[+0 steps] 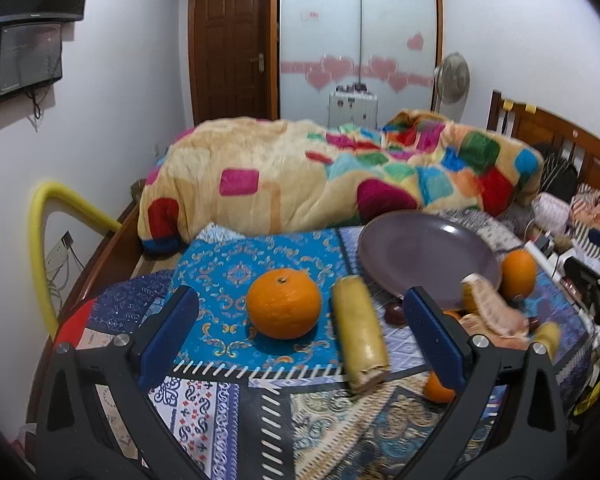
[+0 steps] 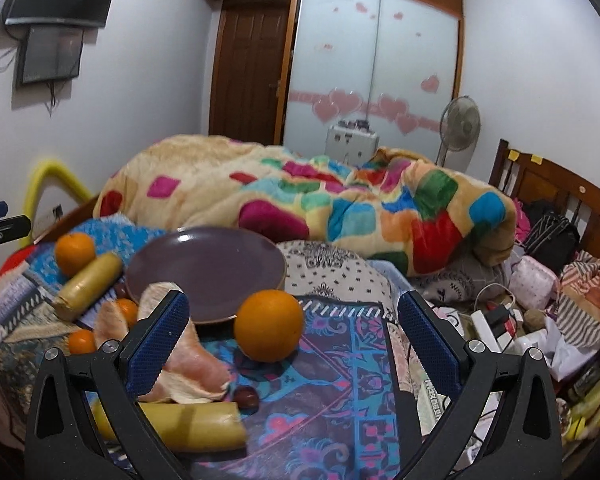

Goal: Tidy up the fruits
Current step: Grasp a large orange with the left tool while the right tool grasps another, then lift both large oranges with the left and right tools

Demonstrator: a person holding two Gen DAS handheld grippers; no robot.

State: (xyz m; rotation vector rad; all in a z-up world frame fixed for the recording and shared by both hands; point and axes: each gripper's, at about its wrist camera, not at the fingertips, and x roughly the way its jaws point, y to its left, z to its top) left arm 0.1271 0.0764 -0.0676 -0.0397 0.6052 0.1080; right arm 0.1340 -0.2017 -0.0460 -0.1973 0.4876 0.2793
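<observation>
A purple plate [image 1: 424, 256] [image 2: 208, 272] lies empty on the patterned bedspread. In the left wrist view, an orange [image 1: 283, 304] and a yellow sugarcane piece [image 1: 359, 332] lie between the fingers of my open, empty left gripper [image 1: 300, 320]. A second orange [image 1: 518, 274] sits right of the plate. In the right wrist view, that orange [image 2: 269, 326] lies between the fingers of my open, empty right gripper [image 2: 292, 332]. Pomelo peel [image 2: 188, 364], another sugarcane piece [image 2: 188, 426], small tangerines [image 2: 82, 341] and a dark small fruit [image 2: 246, 396] lie at the lower left.
A bundled colourful blanket [image 1: 320, 176] lies behind the plate. A wooden headboard [image 2: 560, 192], bags and a power strip [image 2: 496, 320] crowd the right side. A yellow foam-covered rail [image 1: 40, 248] stands at the left bed edge. A fan [image 2: 460, 124] stands by the wardrobe.
</observation>
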